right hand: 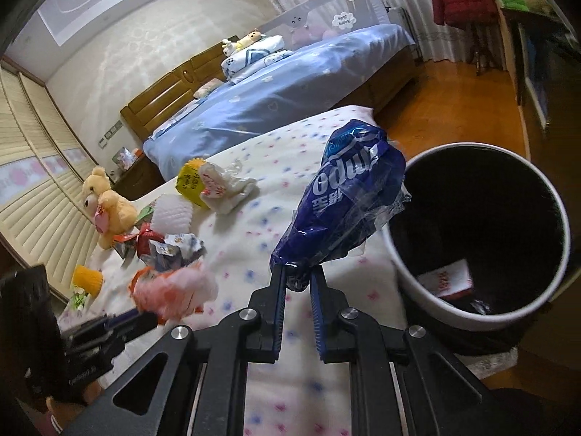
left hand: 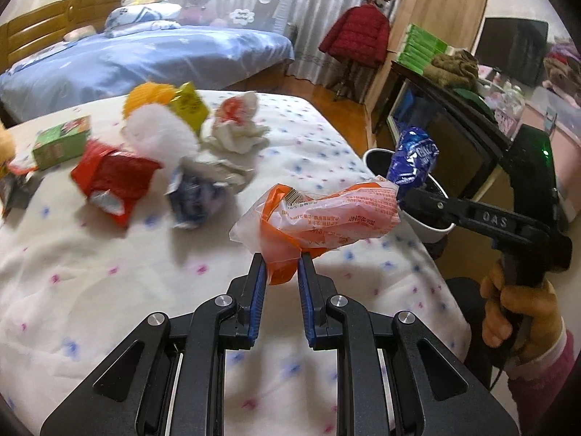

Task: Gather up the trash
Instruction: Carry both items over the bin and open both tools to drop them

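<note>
My left gripper (left hand: 281, 259) is shut on an orange and clear plastic wrapper (left hand: 319, 218), lifted above the dotted white bedspread (left hand: 109, 254). My right gripper (right hand: 297, 272) is shut on a crumpled blue plastic wrapper (right hand: 345, 196), held up beside the rim of a white bin with a black inside (right hand: 559, 254). In the left wrist view the same blue wrapper (left hand: 414, 160) hangs just over that bin (left hand: 428, 227). In the right wrist view the orange wrapper (right hand: 174, 287) shows blurred at the lower left. A white and red packet (right hand: 446, 278) lies in the bin.
More trash lies on the bedspread: a red packet (left hand: 112, 178), a blue-white crumpled wrapper (left hand: 196, 196), white foam netting (left hand: 159, 130), a yellow pouch (left hand: 189, 107), a crumpled tissue (left hand: 236, 127), a green box (left hand: 61, 145). A teddy bear (right hand: 105, 207) sits far left. A blue bed (left hand: 145, 54) stands behind.
</note>
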{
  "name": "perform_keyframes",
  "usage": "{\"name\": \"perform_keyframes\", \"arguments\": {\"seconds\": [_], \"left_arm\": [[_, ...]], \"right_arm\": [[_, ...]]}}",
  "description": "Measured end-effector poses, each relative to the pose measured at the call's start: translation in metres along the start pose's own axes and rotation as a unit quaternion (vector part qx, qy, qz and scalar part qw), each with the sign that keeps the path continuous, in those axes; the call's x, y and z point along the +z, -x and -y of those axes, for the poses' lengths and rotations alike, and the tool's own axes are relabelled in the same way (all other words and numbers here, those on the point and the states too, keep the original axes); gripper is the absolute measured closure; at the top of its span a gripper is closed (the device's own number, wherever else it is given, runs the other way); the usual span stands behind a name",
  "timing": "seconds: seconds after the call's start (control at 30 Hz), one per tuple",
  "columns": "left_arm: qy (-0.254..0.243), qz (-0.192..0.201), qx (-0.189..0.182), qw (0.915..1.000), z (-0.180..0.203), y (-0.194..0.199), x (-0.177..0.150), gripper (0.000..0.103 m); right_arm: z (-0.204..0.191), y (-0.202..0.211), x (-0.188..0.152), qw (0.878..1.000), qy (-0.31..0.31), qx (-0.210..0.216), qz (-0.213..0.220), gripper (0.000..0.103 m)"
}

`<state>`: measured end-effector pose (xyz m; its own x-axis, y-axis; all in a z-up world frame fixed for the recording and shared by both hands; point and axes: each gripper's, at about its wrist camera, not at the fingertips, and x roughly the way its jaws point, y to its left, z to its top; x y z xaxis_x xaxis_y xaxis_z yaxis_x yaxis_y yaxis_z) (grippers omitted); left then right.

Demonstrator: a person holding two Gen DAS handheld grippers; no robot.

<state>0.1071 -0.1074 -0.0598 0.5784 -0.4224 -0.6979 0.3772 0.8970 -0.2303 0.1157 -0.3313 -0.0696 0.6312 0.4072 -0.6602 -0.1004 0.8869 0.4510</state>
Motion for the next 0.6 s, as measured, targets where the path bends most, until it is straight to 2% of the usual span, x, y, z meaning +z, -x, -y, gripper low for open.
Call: {"name": "perform_keyframes", "arguments": {"seconds": [0.6], "left_arm": [[-0.058, -0.021, -0.014, 0.9980, 0.066, -0.046, 0.031, 0.087]], "right_arm": [[0.052, 0.034, -0.003, 0.999, -0.015, -0.046, 0.016, 0.090]]}}
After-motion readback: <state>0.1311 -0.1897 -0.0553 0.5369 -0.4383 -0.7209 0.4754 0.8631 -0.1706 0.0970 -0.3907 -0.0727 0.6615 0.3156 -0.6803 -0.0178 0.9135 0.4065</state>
